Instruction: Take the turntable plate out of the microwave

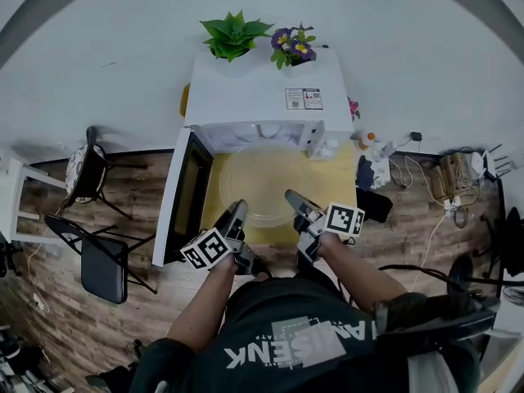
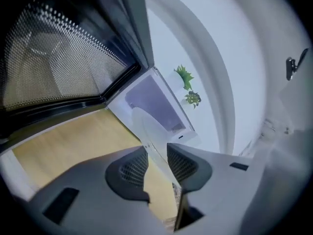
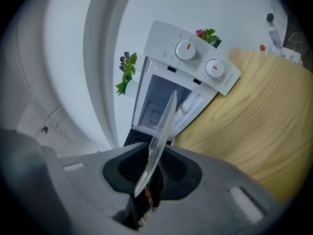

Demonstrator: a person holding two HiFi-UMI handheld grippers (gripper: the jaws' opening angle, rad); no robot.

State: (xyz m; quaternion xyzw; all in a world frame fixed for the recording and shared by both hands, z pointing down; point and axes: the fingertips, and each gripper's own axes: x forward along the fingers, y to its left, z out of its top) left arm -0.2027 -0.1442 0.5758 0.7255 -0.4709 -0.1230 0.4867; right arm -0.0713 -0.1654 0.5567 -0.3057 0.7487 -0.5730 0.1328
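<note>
Turntable plate (image 1: 266,182) is hanging just in front of the microwave (image 1: 262,97), above the desk (image 1: 342,182).

The door (image 1: 182,199) is standing out at the microwave's front left. The left gripper (image 1: 237,210) is clamping the plate's near-left rim in its jaws and the right gripper (image 1: 293,196) the near-right rim. Two potted plants (image 1: 233,35) are sitting on top of the microwave. Chairs (image 1: 90,170) are standing well to its left, and cables (image 1: 430,170) are lying to its right.

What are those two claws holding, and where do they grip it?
The glass turntable plate, out in front of the open microwave. The left claw and the right claw each pinch its near rim, one at each side.
</note>
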